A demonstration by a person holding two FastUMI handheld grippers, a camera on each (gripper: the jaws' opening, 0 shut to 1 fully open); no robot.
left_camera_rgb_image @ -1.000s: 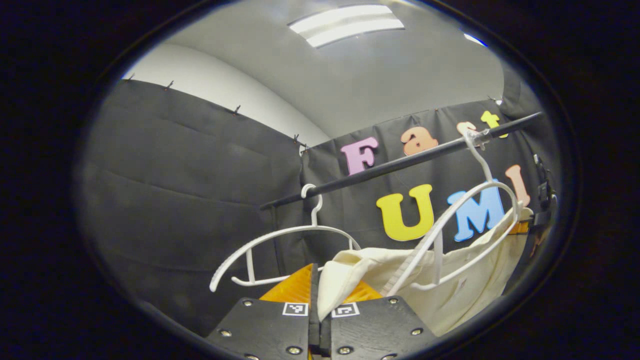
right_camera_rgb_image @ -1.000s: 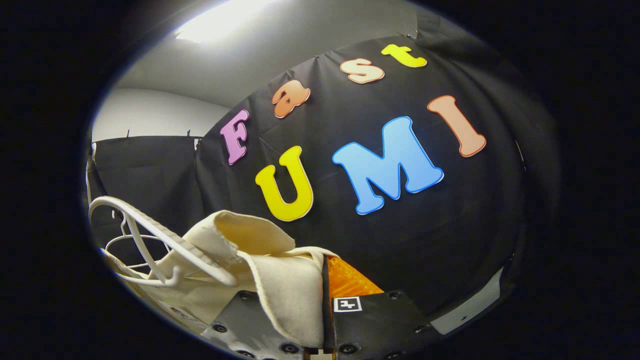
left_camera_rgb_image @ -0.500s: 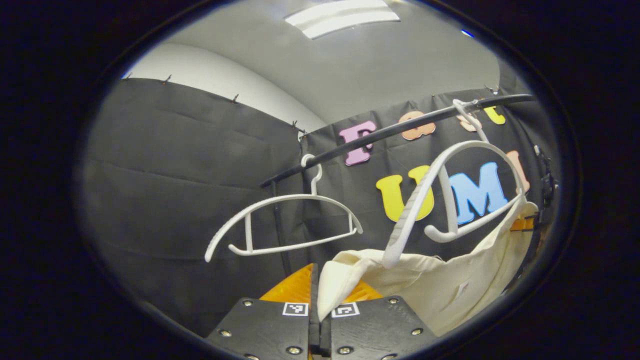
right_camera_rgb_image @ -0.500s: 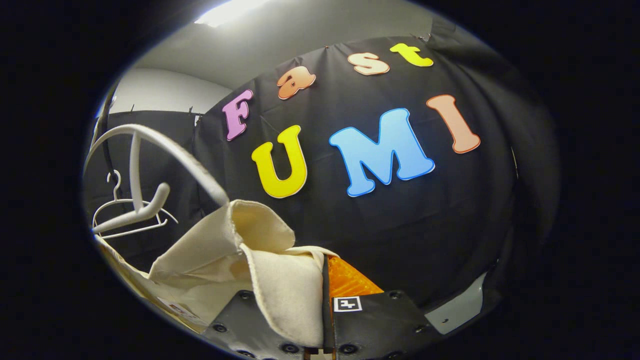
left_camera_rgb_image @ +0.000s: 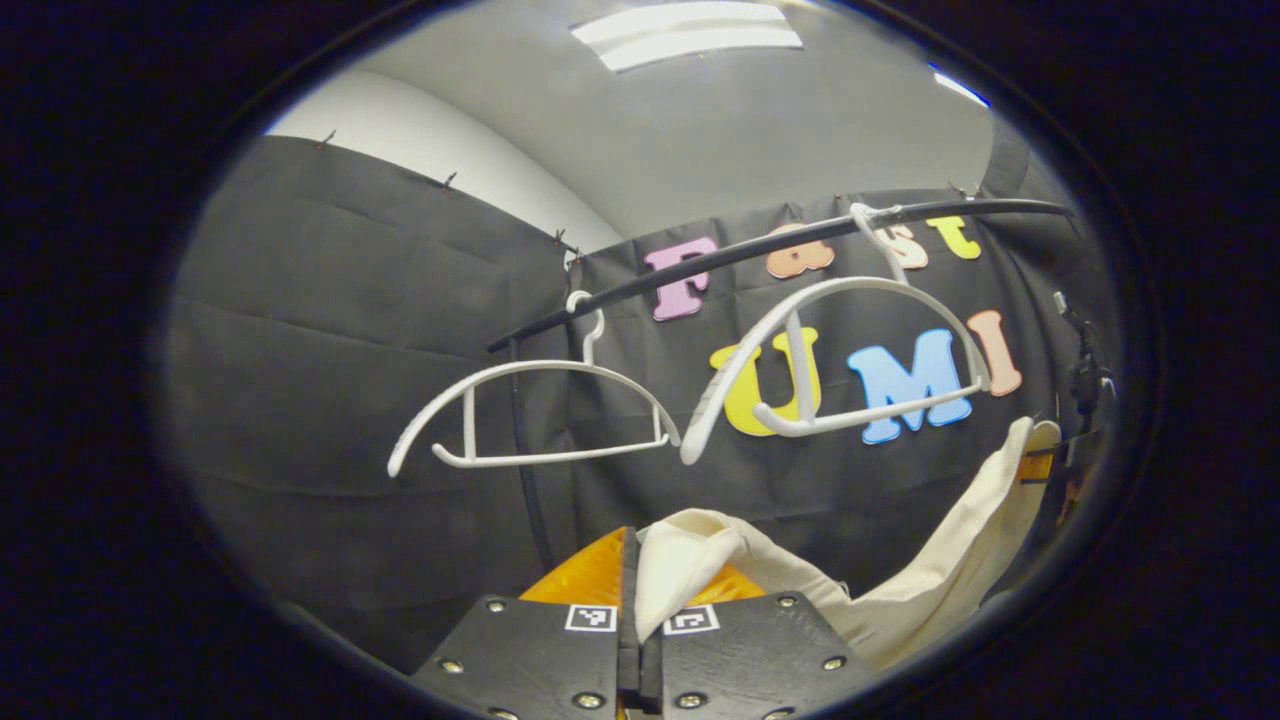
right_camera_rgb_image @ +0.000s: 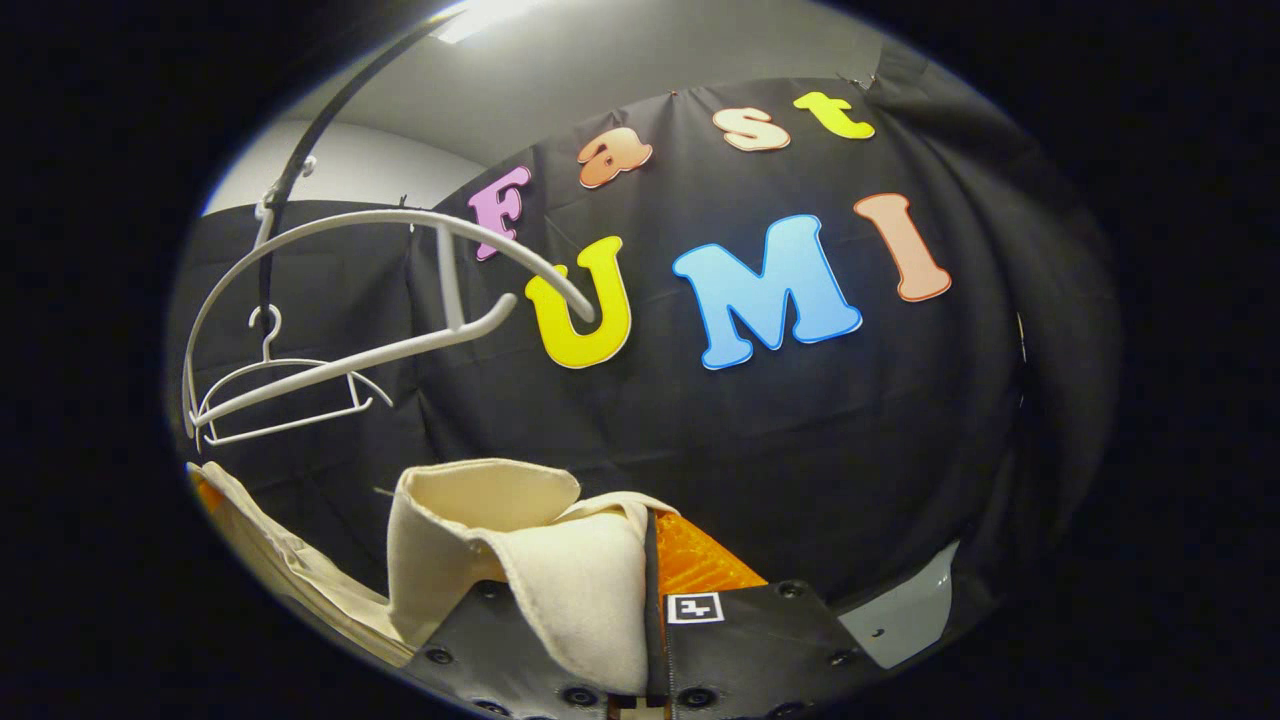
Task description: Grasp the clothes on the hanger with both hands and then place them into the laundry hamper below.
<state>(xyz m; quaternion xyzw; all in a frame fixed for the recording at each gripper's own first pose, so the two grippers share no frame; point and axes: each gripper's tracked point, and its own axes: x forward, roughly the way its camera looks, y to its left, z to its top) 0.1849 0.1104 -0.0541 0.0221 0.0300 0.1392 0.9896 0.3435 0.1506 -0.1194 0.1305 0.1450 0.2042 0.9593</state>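
A cream garment (left_camera_rgb_image: 930,580) hangs stretched between my two grippers, free of the white hanger (left_camera_rgb_image: 840,360) above it. My left gripper (left_camera_rgb_image: 632,580) is shut on one corner of the cloth (left_camera_rgb_image: 680,565). My right gripper (right_camera_rgb_image: 650,570) is shut on the other folded edge of the garment (right_camera_rgb_image: 560,570), which drapes over its left finger. In the right gripper view the same bare hanger (right_camera_rgb_image: 400,290) swings from the black rail (right_camera_rgb_image: 330,110). The hamper is out of sight.
A second bare white hanger (left_camera_rgb_image: 530,410) hangs further left on the black rail (left_camera_rgb_image: 760,250); it appears small in the right gripper view as a hanger (right_camera_rgb_image: 285,395). Black cloth walls close in the booth behind and to the left.
The garment has slipped off the hanger, which has swung back up to hang level on the rail. Both grippers have dropped lower with the cloth still held.
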